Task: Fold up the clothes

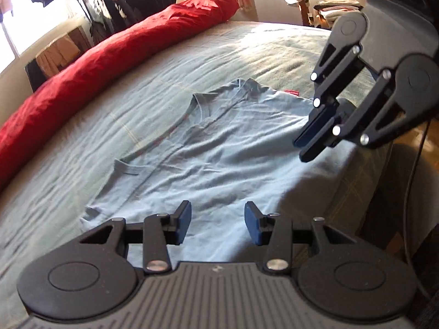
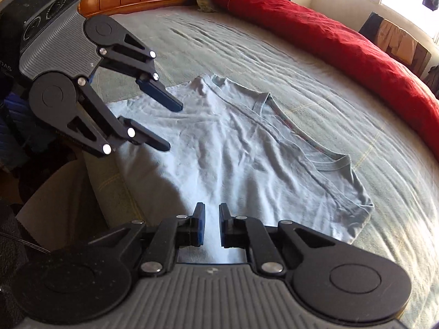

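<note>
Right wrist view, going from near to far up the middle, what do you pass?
Right gripper, its fingers slightly apart → light blue t-shirt lying flat → grey-green bedspread → red duvet rolled along the far edge.

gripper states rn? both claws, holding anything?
Left claw: open wide, holding nothing, above the near edge of the light blue T-shirt.
Right claw: open with a narrow gap, nothing between the fingers, over the shirt.

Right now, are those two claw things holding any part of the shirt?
No, nothing is held. The left gripper is open with only air between its pads, and the right gripper, nearly closed, is empty too. The light blue T-shirt lies on the bed.
</note>
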{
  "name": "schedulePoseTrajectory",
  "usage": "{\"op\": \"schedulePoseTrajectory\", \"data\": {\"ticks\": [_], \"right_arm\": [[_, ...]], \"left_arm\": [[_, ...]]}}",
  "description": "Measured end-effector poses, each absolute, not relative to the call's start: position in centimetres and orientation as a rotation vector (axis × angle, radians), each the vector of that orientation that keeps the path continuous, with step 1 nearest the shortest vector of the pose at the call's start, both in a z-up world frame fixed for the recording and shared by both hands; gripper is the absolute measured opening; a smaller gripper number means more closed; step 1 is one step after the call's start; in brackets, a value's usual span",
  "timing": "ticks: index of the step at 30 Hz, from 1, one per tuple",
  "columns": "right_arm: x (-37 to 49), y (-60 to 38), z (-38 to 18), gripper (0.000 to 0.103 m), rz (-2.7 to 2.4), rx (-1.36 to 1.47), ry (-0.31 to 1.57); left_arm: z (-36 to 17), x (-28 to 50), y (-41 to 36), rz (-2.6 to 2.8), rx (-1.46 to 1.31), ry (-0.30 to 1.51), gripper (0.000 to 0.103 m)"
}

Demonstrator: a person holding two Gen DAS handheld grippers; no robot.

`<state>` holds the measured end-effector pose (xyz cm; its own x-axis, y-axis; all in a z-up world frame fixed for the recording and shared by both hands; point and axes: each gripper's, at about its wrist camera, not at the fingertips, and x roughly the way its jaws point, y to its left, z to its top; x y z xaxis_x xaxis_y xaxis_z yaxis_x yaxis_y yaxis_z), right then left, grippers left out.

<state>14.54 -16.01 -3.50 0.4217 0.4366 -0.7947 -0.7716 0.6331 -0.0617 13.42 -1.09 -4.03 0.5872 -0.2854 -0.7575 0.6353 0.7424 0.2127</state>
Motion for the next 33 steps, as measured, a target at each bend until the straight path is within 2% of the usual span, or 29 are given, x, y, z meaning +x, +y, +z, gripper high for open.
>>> {"op": "schedulePoseTrajectory", "data": {"ticks": [5, 8, 11, 14, 20, 23, 25, 28, 30, 33], "right_arm": [[13.4, -17.0, -7.9, 0.012, 0.761, -0.394, 0.93], [13.0, -19.2, -7.8, 0.012, 0.747, -0.269, 0.94], [12.9, -19.8, -6.3, 0.015, 0.729, -0.225, 0.889], [13.3, -19.5, -5.3, 0.017, 0.729, -0.159, 0.845], [12.6, -20.8, -8.0, 0.018, 0.66, -0.114, 0.934], [12.0, -23.7, -7.2, 0.021, 0.657, -0.031, 0.939], [11.9, -25.4, -5.9, 0.032, 0.636, -0.013, 0.918], [13.2, -27.3, -3.8, 0.033, 0.582, -0.001, 0.848], [15.1, -28.2, -3.2, 0.033, 0.539, -0.006, 0.812], [17.8, -29.1, -3.0, 0.033, 0.498, 0.003, 0.776]], "left_arm": [[-8.5, 11.5, 1.3, -0.524, 0.439, 0.859, 0.044], [-7.5, 10.8, 2.6, -0.509, 0.406, 0.858, 0.046], [-5.8, 10.4, 2.2, -0.487, 0.447, 0.818, 0.046], [-4.9, 10.8, 0.8, -0.531, 0.426, 0.772, 0.05], [-8.4, 10.9, 0.4, -0.511, 0.403, 0.865, 0.056], [-7.3, 10.4, 2.8, -0.526, 0.338, 0.878, 0.057], [-5.6, 10.6, 4.0, -0.503, 0.339, 0.848, 0.057], [-3.4, 12.1, 5.7, -0.425, 0.383, 0.767, 0.057], [-2.5, 14.4, 7.5, -0.356, 0.362, 0.758, 0.047], [-2.2, 17.9, 10.6, -0.263, 0.306, 0.758, 0.042]]}}
